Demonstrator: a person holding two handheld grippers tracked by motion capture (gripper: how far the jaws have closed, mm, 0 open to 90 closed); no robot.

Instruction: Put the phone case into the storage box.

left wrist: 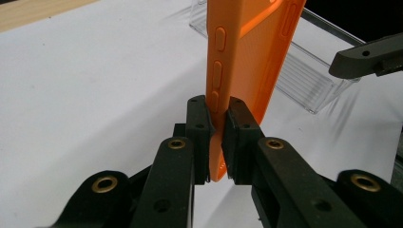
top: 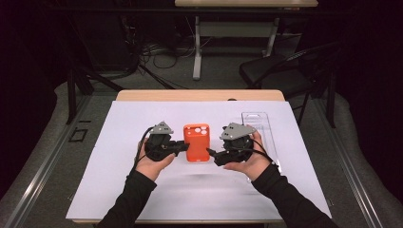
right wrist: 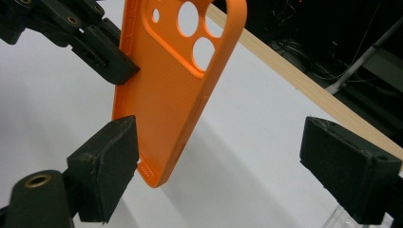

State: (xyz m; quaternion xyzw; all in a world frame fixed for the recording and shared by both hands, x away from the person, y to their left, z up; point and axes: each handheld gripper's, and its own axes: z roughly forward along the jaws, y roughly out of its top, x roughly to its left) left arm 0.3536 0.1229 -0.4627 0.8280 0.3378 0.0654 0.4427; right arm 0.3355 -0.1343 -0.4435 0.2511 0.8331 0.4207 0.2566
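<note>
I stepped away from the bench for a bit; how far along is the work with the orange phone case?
Already done: the orange phone case is out of the clear plastic tray and off the white sheet. In hand: the left tongs pinch its side edge; the right tongs stand open beside it. Left, probably: a regrip or putting it down.

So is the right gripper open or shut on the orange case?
Open. The right gripper has its fingers spread wide with the case off to one side; the left gripper clamps its edge.
</note>
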